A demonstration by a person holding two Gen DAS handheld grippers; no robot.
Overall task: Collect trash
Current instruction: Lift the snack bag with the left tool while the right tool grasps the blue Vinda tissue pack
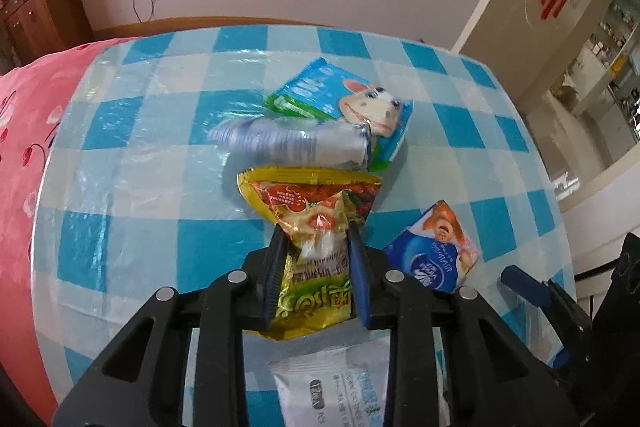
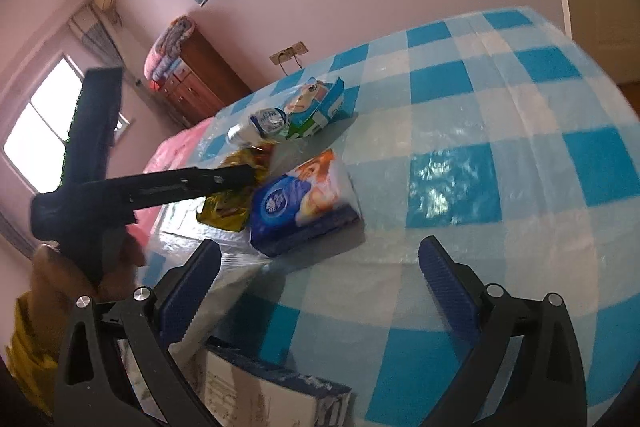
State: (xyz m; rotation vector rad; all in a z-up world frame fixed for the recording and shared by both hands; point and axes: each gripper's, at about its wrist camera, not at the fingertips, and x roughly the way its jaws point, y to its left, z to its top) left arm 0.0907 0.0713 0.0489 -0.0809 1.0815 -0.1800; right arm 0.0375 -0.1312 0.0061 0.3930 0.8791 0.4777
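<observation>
Trash is only starting to be gathered, as far as we can judge. Nearest to us, a white wipes packet (image 1: pixel 336 387) lies flat on the checked tablecloth (image 1: pixel 140 195), under the left gripper (image 1: pixel 316 227). That gripper is clenched on the yellow snack bag (image 1: pixel 312 223), its blue pads pinching the crumpled middle; we cannot tell whether the bag has cleared the cloth. Our right gripper (image 2: pixel 320 247) hangs released and holds nothing, with a box edge (image 2: pixel 264 391) just below it.

Just beyond, the blue tissue pack (image 2: pixel 304 203) sits untouched beside the snack bag. Farther off, a crushed plastic bottle (image 1: pixel 296 143) lies across a blue carton with a cartoon cow (image 1: pixel 360 99), the two touching.

We see no bin or bag for the rubbish in either view. So one piece is in hand, and at least four more wait on the table.
</observation>
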